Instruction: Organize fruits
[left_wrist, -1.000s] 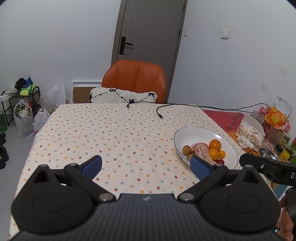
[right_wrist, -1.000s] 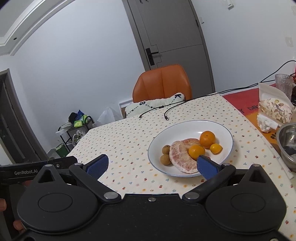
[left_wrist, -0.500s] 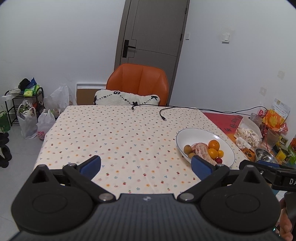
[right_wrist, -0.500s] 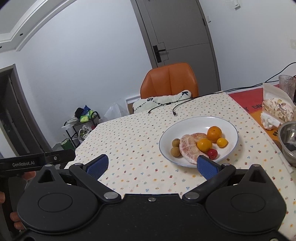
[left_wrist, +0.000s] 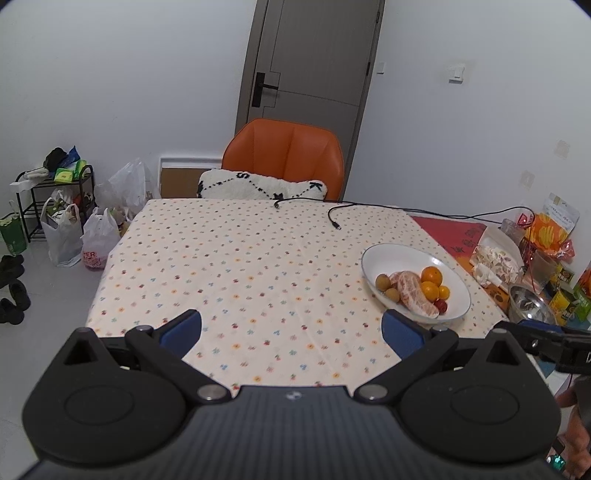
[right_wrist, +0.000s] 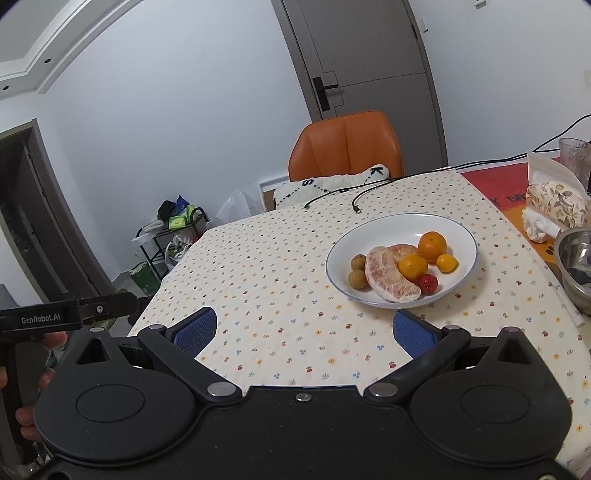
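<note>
Fruits in the plate (right_wrist: 458, 229): two oranges, one kumquat, two longans, one pomelo piece; both my claws spread, empty.

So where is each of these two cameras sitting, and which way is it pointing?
Left wrist: rides on the left gripper, facing across the floral tablecloth toward the orange chair; its open blue fingers show, plus the right hand at the right edge.
Right wrist: rides on the right gripper, aimed at the fruit plate; open fingers show, plus the left hand.
Both views share the plate, chair and door.
</note>
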